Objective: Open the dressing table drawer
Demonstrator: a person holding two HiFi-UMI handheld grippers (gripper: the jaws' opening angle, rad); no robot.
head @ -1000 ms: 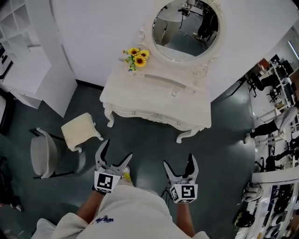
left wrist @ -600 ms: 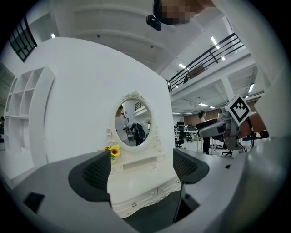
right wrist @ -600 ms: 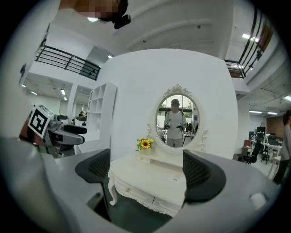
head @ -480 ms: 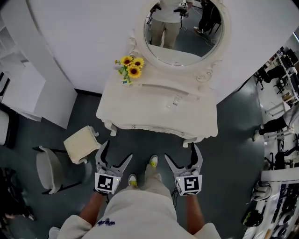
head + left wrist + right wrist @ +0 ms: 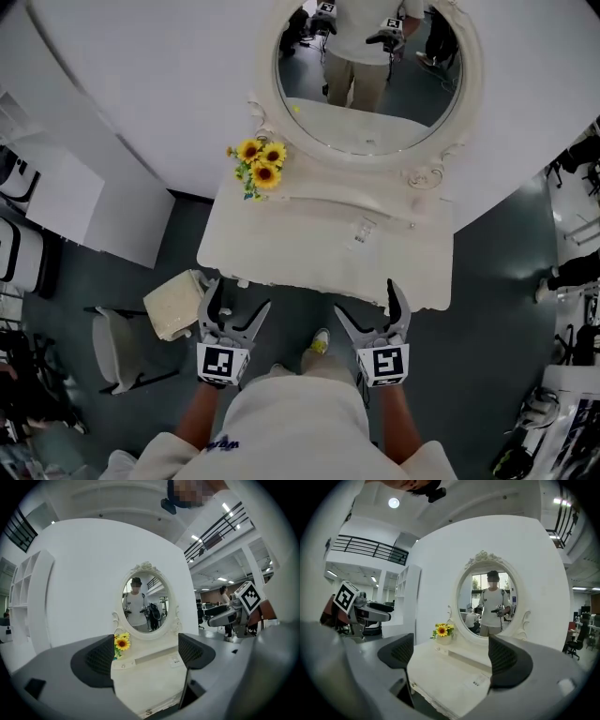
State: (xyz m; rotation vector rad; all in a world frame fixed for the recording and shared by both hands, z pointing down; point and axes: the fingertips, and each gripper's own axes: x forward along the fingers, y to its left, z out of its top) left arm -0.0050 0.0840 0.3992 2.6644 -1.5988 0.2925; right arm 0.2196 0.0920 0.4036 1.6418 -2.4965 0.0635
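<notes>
Closer than half a second before, the dressing table (image 5: 319, 248) lay just ahead of both grippers, with a small cream stool (image 5: 173, 302) near its left front leg, beside the left gripper (image 5: 236, 298). That gripper's jaws gaped wide and held nothing, the sunflowers (image 5: 256, 161) and oval mirror (image 5: 370, 84) standing at the table's back. Further right, the right gripper (image 5: 367, 302) was equally spread and empty, just short of the table's front edge, where the drawer front (image 5: 149, 709) sat untouched.

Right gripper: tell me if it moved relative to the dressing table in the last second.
Yes. The right gripper came forward to the dressing table: the gap between them has closed, and its open jaws now reach the table's front edge.
</notes>
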